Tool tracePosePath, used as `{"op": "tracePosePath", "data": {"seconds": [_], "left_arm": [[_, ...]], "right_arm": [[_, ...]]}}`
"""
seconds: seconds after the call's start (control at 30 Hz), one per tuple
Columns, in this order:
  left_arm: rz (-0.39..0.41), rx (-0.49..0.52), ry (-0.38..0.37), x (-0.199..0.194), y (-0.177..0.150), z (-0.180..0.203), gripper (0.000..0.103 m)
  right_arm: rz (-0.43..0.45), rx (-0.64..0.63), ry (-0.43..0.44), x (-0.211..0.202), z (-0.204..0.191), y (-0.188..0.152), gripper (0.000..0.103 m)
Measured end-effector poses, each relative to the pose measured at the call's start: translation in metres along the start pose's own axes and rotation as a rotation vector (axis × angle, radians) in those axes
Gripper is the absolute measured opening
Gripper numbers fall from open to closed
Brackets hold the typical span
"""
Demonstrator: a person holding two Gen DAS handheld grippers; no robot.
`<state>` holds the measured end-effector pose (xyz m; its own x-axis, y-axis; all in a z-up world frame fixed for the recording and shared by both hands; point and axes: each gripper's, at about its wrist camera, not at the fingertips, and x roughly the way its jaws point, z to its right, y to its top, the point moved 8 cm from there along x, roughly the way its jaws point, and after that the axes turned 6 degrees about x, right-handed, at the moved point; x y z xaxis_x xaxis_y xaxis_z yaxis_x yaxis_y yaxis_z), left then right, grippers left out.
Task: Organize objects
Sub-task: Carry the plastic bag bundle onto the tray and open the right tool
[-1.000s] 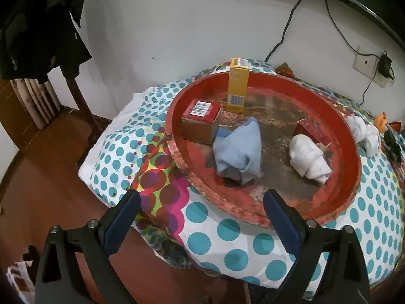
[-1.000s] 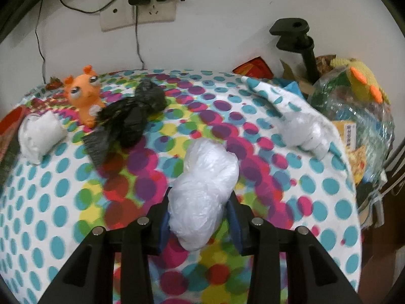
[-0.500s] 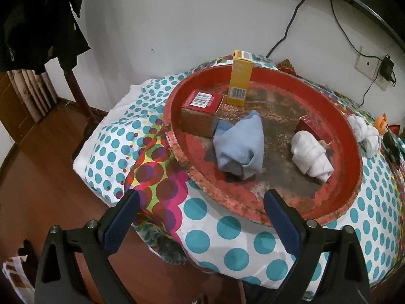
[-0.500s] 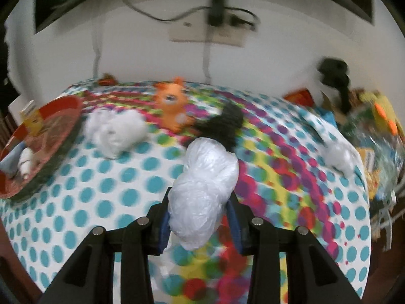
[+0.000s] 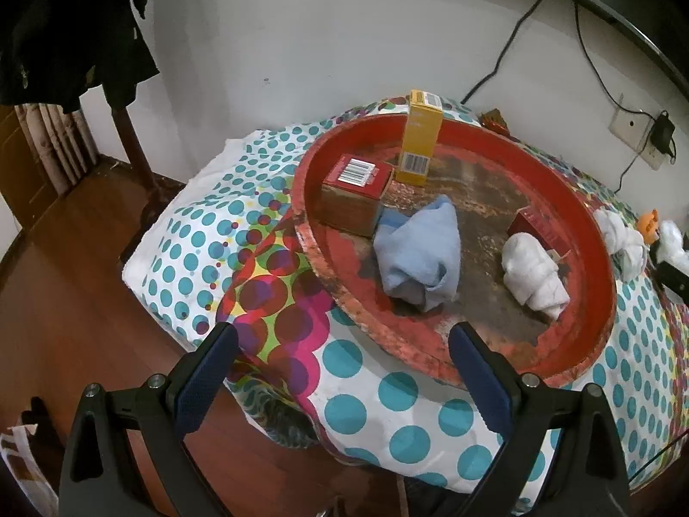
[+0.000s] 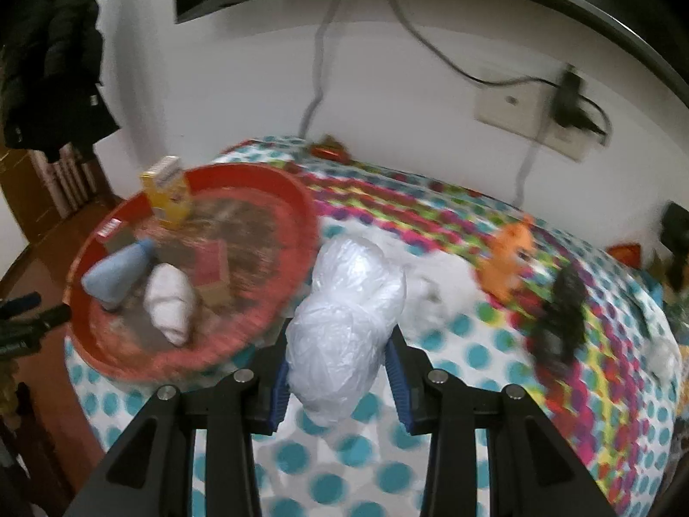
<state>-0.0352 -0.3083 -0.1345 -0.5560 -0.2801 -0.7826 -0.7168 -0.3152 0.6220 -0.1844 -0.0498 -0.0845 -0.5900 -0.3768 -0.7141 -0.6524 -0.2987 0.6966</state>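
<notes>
Fingers (image 6: pixel 398 370) clamping plastic bundle (image 6: pixel 346 331), red tray (image 6: pixel 297 202)

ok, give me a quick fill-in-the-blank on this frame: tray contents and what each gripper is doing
1. The right gripper is shut on a white ____ bag.
2. The yellow carton stands upright inside the round ____ tray.
3. The left gripper has its jaws ____ and holds nothing.
4. The light blue cloth lies next to a box with a ____ printed on top.

Missing words: plastic; red; open; barcode

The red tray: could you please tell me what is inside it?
Inside the red tray: a yellow box, two red boxes, a blue cloth and a white bundle. The second box is partly hidden.
</notes>
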Motion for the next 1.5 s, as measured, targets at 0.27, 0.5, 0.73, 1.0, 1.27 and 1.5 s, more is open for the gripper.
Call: {"op": "tracePosePath", "data": {"seconds": [0.27,0.5,0.73,1.0,1.27,1.5], "left_arm": [[0.001,-0.026,0.012,0.001,0.001,-0.011,0.099],[0.004,-0.057,0.064,0.001,0.003,-0.029,0.099],[-0.011,-0.146,0.083,0.005,0.0,-0.052,0.099],[-0.033,-0.201,0.103,0.01,-0.004,-0.067,0.099],[-0.047,-0.191,0.107,0.013,-0.005,-0.064,0.099],[-0.056,-0.195,0.089,0.016,-0.006,-0.062,0.099]], "right_arm": [[-0.027,-0.071,0.074,0.026,-0.063,0.014,0.039],[-0.069,-0.113,0.13,0.057,-0.118,0.017,0.039],[-0.09,-0.146,0.132,0.072,-0.145,0.015,0.039],[-0.122,-0.169,0.13,0.089,-0.16,0.009,0.039],[-0.112,-0.175,0.104,0.093,-0.158,0.01,0.04],[-0.116,-0.18,0.102,0.089,-0.155,0.007,0.06]]}}
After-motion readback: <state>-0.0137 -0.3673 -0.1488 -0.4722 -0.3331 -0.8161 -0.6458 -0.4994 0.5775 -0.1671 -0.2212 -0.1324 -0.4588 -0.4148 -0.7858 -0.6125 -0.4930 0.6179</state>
